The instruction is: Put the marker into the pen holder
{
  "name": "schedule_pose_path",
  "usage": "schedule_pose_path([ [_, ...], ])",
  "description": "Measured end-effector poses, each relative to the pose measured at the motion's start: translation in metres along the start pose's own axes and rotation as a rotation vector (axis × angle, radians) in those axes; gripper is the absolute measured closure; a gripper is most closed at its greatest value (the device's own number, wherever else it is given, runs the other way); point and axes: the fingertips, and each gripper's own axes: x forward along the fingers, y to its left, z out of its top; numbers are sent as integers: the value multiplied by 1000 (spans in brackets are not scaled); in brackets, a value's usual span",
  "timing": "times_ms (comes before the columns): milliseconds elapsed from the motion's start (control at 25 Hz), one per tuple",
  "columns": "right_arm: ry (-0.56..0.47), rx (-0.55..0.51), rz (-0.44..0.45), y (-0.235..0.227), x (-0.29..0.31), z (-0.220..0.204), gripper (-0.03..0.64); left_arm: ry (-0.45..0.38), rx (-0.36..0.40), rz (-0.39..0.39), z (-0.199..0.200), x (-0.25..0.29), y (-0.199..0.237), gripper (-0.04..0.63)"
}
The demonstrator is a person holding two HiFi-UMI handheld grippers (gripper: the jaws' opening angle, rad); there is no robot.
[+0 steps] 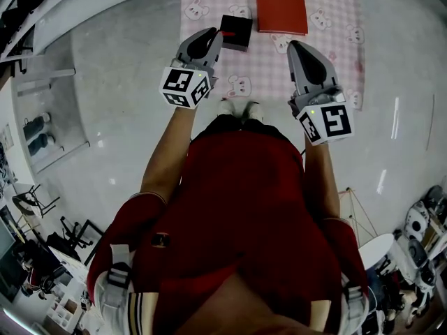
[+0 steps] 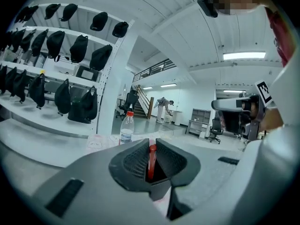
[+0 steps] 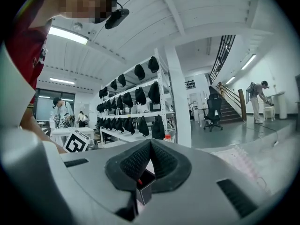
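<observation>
My left gripper point(image 1: 216, 36) is shut on a red marker point(image 2: 152, 159), which stands upright between its jaws in the left gripper view. In the head view the marker's red end point(image 1: 225, 33) sits at the near left edge of the black square pen holder point(image 1: 236, 31) on the pink checked tablecloth. The right gripper view shows the holder point(image 3: 146, 187) below the jaws, with a red tip at its opening; whether the tip is inside I cannot tell. My right gripper point(image 1: 294, 45) hovers to the holder's right, shut and empty point(image 3: 150, 143).
A red book point(image 1: 281, 4) lies on the tablecloth point(image 1: 335, 40) behind and right of the holder. A water bottle point(image 2: 126, 128) with a red cap stands at the far edge. Shelves of dark bags point(image 2: 70, 97) line the left wall.
</observation>
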Motion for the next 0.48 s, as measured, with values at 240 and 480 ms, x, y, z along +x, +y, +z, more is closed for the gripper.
schedule_pose_path([
  [240, 24, 7, -26, -5, 0, -11, 618, 58, 18, -7, -27, 16, 6, 546],
  [480, 38, 12, -53, -9, -6, -16, 618, 89, 19, 1, -46, 24, 9, 546],
])
